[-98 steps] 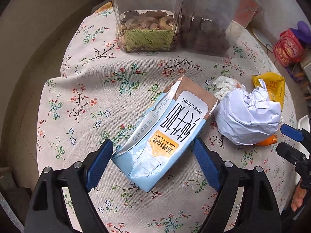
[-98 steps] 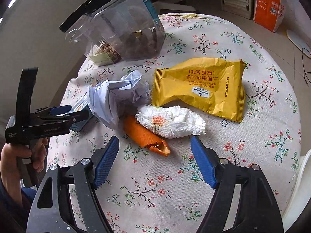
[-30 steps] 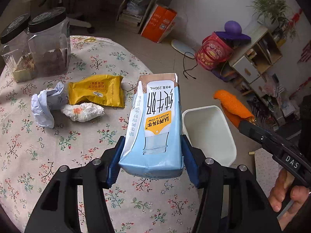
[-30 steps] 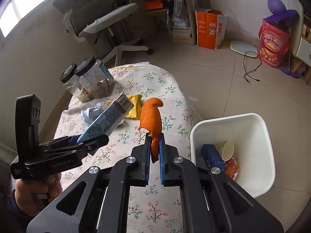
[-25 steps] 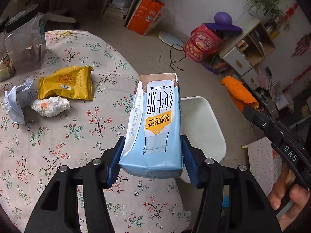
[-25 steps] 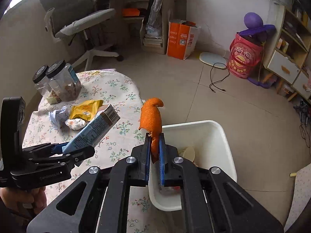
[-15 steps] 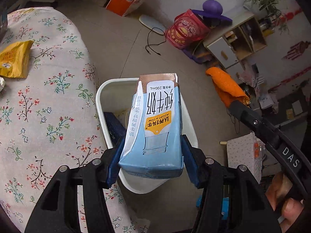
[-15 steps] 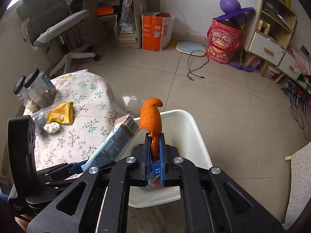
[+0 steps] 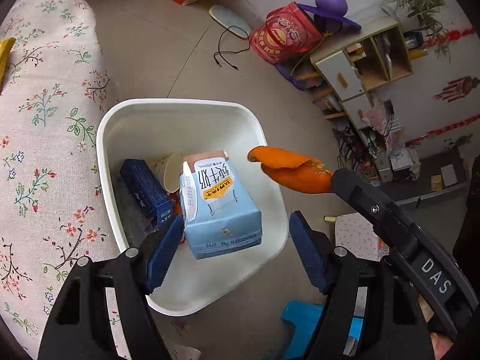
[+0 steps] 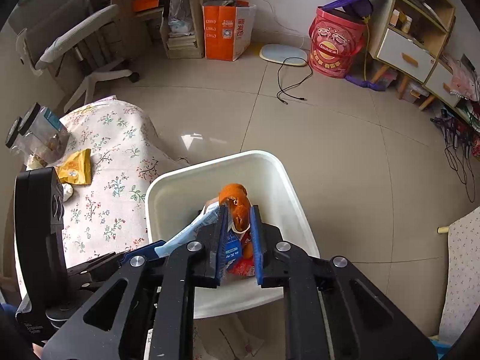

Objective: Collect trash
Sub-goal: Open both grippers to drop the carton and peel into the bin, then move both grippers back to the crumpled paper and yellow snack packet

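A white bin (image 9: pixel 102 138) stands on the floor beside the table. My left gripper (image 9: pixel 236 219) hangs over it, open, its jaws opening. The light blue milk carton (image 9: pixel 219 207) has left the pads and drops into the bin just past the fingertips. My right gripper (image 10: pixel 238 219) is also above the bin, jaws opening a little. The orange peel (image 10: pixel 237 207) sits tipped and loose between its parted pads. In the left wrist view the peel (image 9: pixel 288 171) sticks out of the right gripper's tip over the bin's right rim.
A dark blue box (image 9: pixel 144 186) and a paper cup (image 9: pixel 172 171) lie in the bin. The floral table (image 9: pixel 36 120) at the left carries a yellow packet (image 10: pixel 75 168), a white wad (image 10: pixel 67 192) and jars (image 10: pixel 36 132). A blue stool (image 9: pixel 300 315) stands close by.
Both grippers swung from the table to above the bin. The left jaws spread and the carton fell away from them. The right jaws parted slightly and the peel tipped over.
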